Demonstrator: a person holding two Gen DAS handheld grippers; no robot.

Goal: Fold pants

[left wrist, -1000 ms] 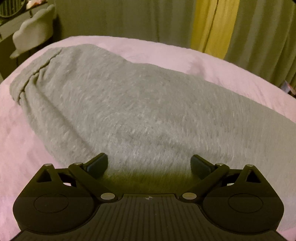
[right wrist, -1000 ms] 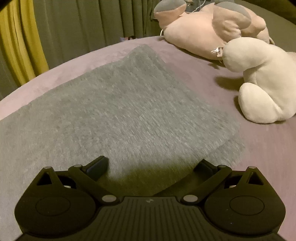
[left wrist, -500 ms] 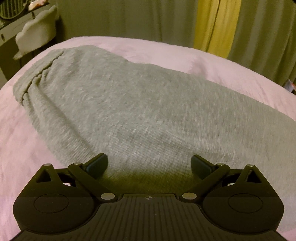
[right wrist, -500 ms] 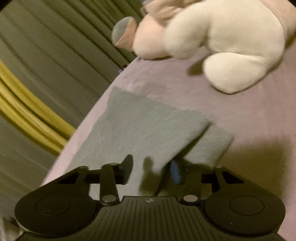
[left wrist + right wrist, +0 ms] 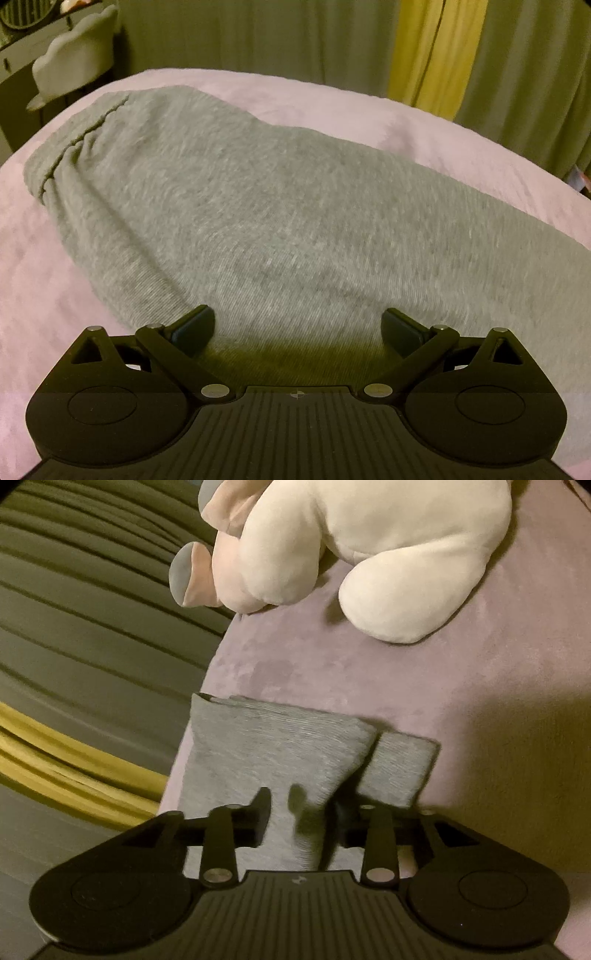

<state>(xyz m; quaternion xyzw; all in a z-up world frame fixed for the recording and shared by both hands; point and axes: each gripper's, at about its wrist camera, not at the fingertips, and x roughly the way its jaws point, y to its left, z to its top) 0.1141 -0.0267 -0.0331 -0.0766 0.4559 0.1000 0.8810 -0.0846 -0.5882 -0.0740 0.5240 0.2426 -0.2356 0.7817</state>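
On the bed: grey pants (image 5: 280,229) spread lengthwise over the lilac bedspread (image 5: 33,266); waistband at the far left in the left view; leg hems near the plush toys (image 5: 369,554) in the right view
Left gripper (image 5: 298,328): jaws wide apart, holding nothing; poised low over the seat of the pants, fabric between the fingers but not pinched
Right gripper (image 5: 301,819): jaws drawn close on a raised fold of the upper leg hem (image 5: 280,753); lower leg hem (image 5: 399,768) lies flat beside it
Progress: legs appear stacked one on the other, so the lengthwise fold seems done; the hem-to-waist fold is only starting; later folds remain
Change: a second ago the right jaws stood open over flat cloth; now they pinch it and the hem lifts; left gripper barely shifts
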